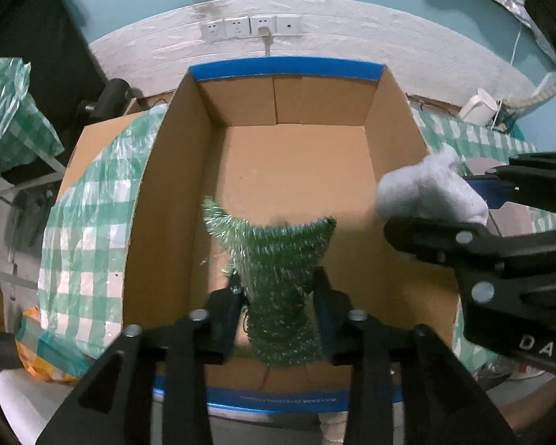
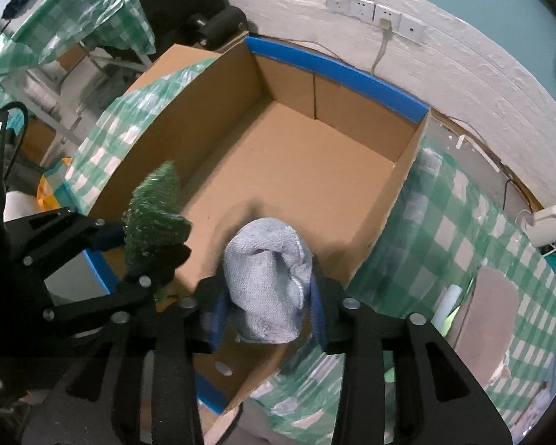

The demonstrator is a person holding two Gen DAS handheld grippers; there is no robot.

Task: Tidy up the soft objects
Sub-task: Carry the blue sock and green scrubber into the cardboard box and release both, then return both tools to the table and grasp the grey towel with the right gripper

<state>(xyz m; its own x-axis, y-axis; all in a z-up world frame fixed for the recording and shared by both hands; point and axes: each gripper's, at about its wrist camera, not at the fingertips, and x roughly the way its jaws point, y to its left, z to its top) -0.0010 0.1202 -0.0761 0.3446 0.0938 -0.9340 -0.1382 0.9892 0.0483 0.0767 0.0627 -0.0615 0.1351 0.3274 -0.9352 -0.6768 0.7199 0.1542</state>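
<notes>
Cardboard fills the left wrist view: an open brown box (image 1: 296, 170) with smooth bare walls, a flat floor and blue tape along its near and far rims sits straight ahead of the left gripper (image 1: 278, 293). Its jaws are pinched on a green tinsel piece (image 1: 278, 267), bristly and glittering, which rises from between them and forks into two tufts above the box floor. To the right of the jaws, over the box's right wall, the right gripper (image 1: 474, 204) holds a pale fuzzy cloth bundle (image 1: 430, 189). Left of the box, a glossy green-and-white checked plastic sheet (image 1: 89, 230) drapes over the table. Beyond the far rim, a row of white wall sockets (image 1: 250, 26) sits on a rough white wall, and a white kettle (image 1: 478, 105) stands far right.

From the right wrist view, the right gripper (image 2: 268, 293) has its jaws clamped on the cloth bundle (image 2: 267, 270), a soft, knitted, light blue lump folded over itself, just above the near right corner of the box (image 2: 296, 155). To the left of the jaws, the left gripper (image 2: 137, 252) grips the tinsel piece (image 2: 152, 215) over the box's near left wall. Right of the jaws, the checked sheet (image 2: 444, 237) carries a flat grey-brown pad (image 2: 489, 315), and the kettle (image 2: 548, 222) stands at the far edge.
</notes>
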